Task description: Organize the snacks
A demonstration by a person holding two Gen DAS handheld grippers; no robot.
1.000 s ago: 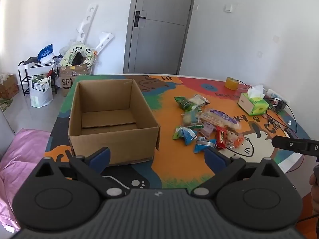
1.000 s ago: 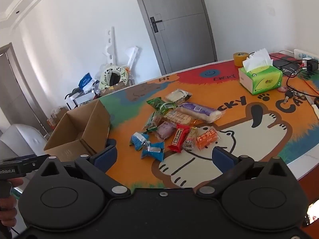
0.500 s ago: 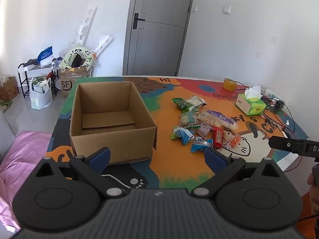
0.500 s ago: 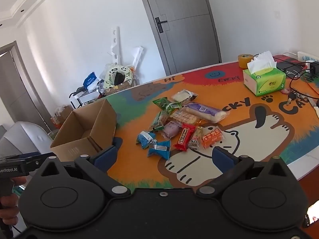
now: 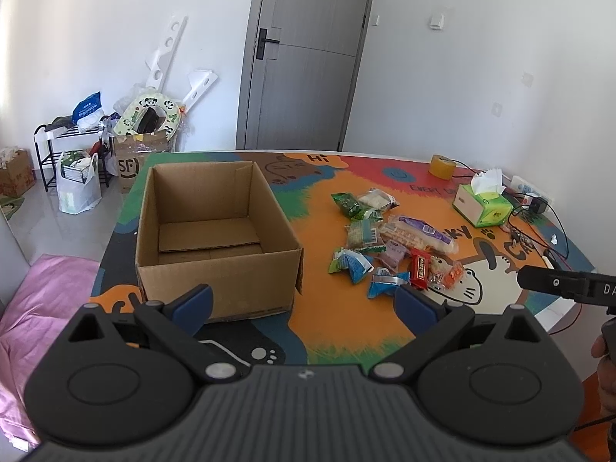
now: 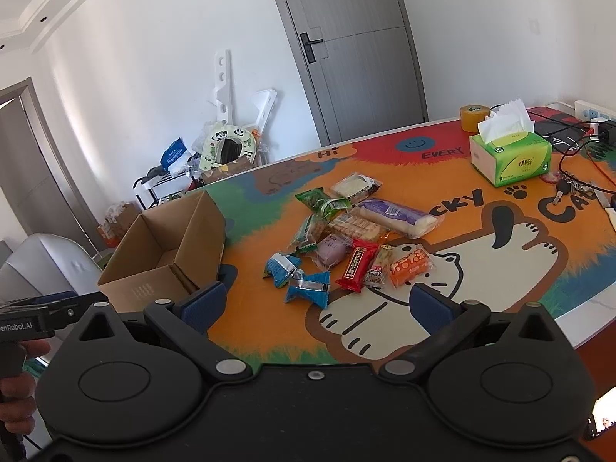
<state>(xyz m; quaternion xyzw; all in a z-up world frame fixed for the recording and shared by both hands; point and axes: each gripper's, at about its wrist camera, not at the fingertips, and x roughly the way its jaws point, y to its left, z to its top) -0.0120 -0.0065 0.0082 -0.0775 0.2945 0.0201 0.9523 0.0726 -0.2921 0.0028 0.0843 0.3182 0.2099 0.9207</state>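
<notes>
Left wrist view: nothing has yet been put away, as the open brown cardboard box point(image 5: 215, 231) by the table's left edge is seen to hold only its own folded bottom flaps. The whole job is judged to remain. A loose pile of wrapped snacks point(image 5: 389, 246) is spread on the colourful cartoon-cat table mat point(image 5: 338, 331) near the middle of the table, apart from the box; among them a red bar wrapper point(image 6: 356, 265), an orange packet point(image 6: 410, 263), two blue pouches point(image 6: 294, 275) and a long purple-and-white pack point(image 6: 398, 217) can be made out. A green tissue box point(image 6: 512, 158) is set toward the far right corner. The left gripper point(image 5: 302, 304) is held spread wide and empty above the near edge; the right gripper point(image 6: 313, 304) is likewise parted, with nothing grasped.
</notes>
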